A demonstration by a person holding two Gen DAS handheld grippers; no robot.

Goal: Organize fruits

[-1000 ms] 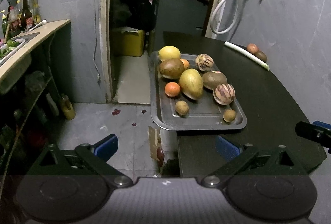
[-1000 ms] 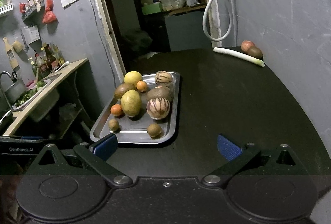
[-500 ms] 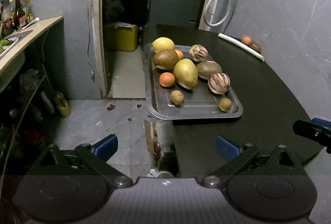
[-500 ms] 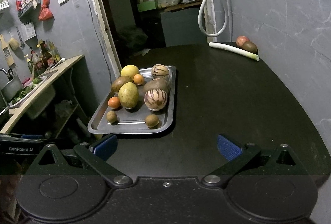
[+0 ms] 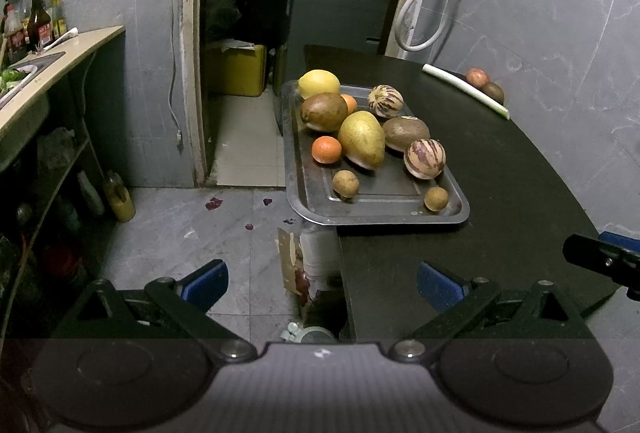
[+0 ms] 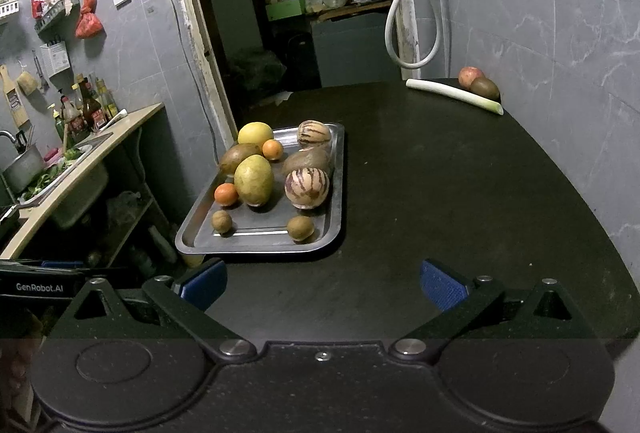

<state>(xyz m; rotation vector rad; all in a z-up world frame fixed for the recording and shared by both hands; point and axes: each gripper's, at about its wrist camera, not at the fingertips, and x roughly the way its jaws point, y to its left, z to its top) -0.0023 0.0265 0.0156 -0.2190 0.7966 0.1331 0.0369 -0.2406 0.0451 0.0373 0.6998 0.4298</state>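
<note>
Fruits (image 6: pixel 253 179) fill tray (image 6: pixel 256 247); "GenRobot.AI" on left gripper (image 6: pixel 39 287).

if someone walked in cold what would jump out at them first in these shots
The metal tray heaped with fruit, at the left edge of the dark round table, catches the eye first, above all the big yellow-green mango and the striped melon beside it. Far back by the wall lie a white leek stalk and two loose fruits. Both claws, left and right, hang open and empty in the foreground.
</note>
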